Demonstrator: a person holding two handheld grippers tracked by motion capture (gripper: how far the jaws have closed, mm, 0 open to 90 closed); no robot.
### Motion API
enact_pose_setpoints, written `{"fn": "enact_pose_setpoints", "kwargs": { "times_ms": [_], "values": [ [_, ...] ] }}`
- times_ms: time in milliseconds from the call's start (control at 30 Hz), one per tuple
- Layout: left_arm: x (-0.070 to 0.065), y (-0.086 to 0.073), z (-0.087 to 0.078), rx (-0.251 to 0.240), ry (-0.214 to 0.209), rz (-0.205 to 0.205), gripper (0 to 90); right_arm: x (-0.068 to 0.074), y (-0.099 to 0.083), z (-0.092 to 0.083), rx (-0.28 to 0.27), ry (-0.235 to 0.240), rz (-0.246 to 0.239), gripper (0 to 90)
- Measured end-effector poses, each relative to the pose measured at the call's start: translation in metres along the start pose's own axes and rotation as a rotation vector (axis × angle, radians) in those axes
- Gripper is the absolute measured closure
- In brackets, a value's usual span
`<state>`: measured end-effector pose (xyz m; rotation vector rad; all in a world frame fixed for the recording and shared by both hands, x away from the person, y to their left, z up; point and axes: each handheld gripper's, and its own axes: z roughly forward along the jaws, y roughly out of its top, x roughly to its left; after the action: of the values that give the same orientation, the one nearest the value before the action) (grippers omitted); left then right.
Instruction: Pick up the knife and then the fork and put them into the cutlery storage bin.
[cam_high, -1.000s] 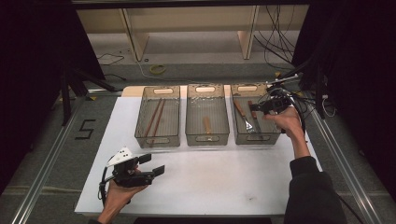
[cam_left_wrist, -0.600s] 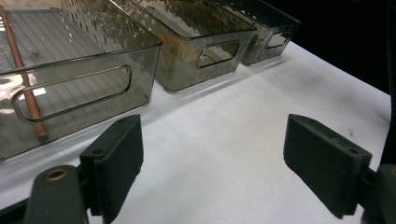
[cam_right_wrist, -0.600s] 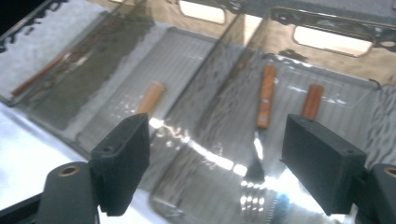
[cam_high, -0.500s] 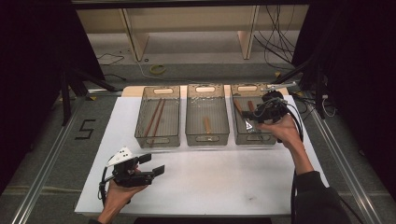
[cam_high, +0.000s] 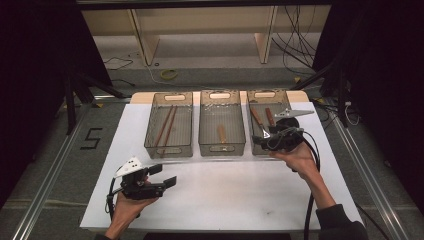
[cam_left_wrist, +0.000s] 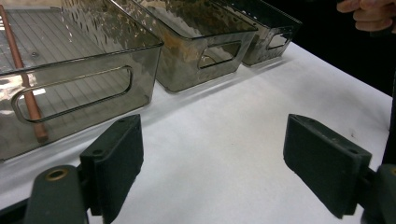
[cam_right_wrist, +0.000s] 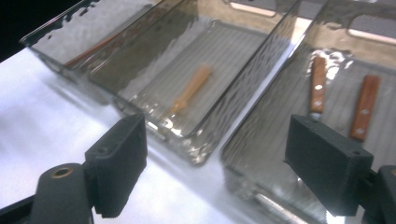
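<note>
- Standing in a row across the white surface (cam_high: 225, 190) are three smoky transparent bins.
- Left bin (cam_high: 169, 126): holds two long brown sticks (cam_high: 166, 126) lying lengthwise, side by side.
- Middle bin (cam_high: 221, 123): holds one short light-wood handle (cam_high: 221, 133) on its ribbed floor.
- Right bin (cam_high: 267, 107): holds two knives with riveted wooden handles (cam_right_wrist: 318, 84), lying side by side.
- Right gripper (cam_high: 280, 136): hovers over the near end of the right bin; jaws have just been opening and are spread wide, nothing between them.
- Left gripper (cam_high: 162, 175): low over the surface near its front edge, well apart from the bins; jaws spread, empty.
</note>
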<state>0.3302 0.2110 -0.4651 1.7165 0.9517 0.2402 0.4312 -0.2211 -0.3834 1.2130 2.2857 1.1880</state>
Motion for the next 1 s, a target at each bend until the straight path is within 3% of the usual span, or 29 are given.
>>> {"fn": "enact_pose_setpoints", "kwargs": {
  "times_ms": [633,1000],
  "values": [
    [0.0,0.0,0.0,0.01,-0.015,0.013,19.5,0.04,-0.053,-0.001,-0.078,0.119,-0.048,20.1],
    [-0.002,-0.001,0.002,0.018,-0.035,0.019,19.5,0.052,-0.074,-0.007,-0.133,0.143,-0.071,19.9]
  ]
}}
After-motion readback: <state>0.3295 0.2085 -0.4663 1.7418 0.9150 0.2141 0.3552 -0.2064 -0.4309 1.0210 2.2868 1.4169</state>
